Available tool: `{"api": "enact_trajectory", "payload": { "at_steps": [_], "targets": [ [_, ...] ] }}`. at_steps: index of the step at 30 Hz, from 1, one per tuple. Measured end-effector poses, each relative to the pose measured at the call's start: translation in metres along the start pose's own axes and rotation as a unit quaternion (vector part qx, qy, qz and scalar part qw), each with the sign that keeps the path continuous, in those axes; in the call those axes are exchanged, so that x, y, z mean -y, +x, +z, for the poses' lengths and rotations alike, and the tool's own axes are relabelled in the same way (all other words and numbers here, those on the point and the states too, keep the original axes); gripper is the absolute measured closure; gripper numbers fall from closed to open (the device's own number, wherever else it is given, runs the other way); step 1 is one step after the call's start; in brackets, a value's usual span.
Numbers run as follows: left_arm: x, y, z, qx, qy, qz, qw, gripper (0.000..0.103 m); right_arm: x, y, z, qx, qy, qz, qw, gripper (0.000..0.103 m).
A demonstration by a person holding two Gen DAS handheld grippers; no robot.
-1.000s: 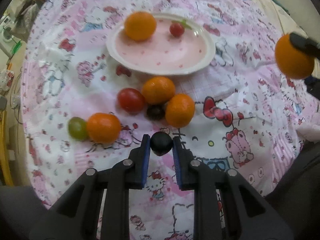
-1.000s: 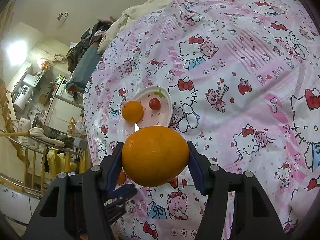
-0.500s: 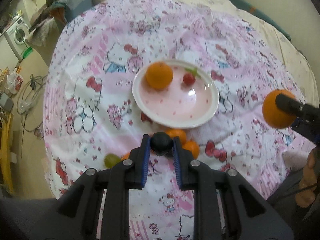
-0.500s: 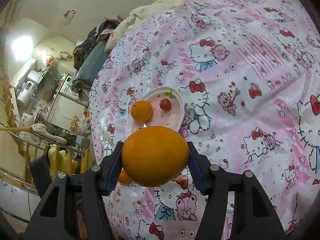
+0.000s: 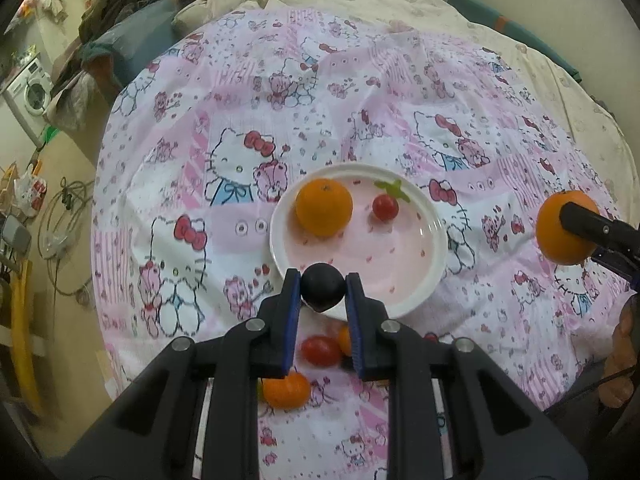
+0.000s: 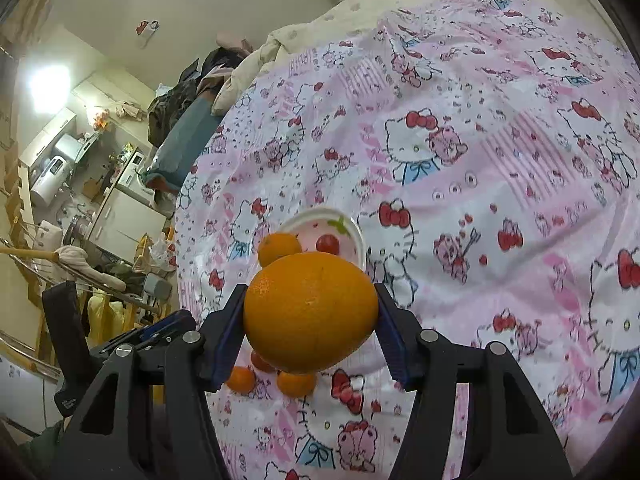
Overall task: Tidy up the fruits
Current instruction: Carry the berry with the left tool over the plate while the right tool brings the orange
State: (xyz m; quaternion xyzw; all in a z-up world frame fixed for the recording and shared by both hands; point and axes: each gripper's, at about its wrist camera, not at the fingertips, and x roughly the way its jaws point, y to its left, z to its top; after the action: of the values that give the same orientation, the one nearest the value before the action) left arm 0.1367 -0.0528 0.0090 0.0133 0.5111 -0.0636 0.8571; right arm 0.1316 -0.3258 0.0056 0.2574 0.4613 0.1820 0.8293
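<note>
My left gripper [image 5: 322,290] is shut on a small dark grape [image 5: 322,285] and holds it above the near rim of the pink plate [image 5: 434,256]. The plate holds an orange [image 5: 324,207] and a cherry tomato [image 5: 385,207]. My right gripper [image 6: 310,316] is shut on a large orange [image 6: 310,316], raised to the right of the plate; it also shows in the left wrist view [image 5: 562,227]. Loose on the cloth below the plate lie a red tomato [image 5: 320,351] and small oranges [image 5: 287,389], partly hidden by my left fingers.
The round table has a pink Hello Kitty cloth [image 5: 240,152]. A cream blanket [image 5: 360,4] and a pile of clothes [image 5: 120,40] lie beyond it. The floor with cables [image 5: 60,224] is at the left. A person's hand [image 5: 620,360] is at the right edge.
My left gripper has lifted the dark grape off the cloth and moved it up over the plate's near rim. My right gripper has kept its orange and drifted a little nearer the plate.
</note>
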Motion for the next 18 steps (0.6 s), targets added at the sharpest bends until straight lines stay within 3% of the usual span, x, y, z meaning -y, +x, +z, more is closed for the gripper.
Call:
{"api": "enact_trajectory", "payload": {
  "at_steps": [18],
  "targets": [
    [-0.007,0.062,0.032,-0.037,-0.005,-0.003,0.9993,0.085,0.003,0.057,0.038,-0.034,-0.027,-0.011,0.999,0.041]
  ]
}}
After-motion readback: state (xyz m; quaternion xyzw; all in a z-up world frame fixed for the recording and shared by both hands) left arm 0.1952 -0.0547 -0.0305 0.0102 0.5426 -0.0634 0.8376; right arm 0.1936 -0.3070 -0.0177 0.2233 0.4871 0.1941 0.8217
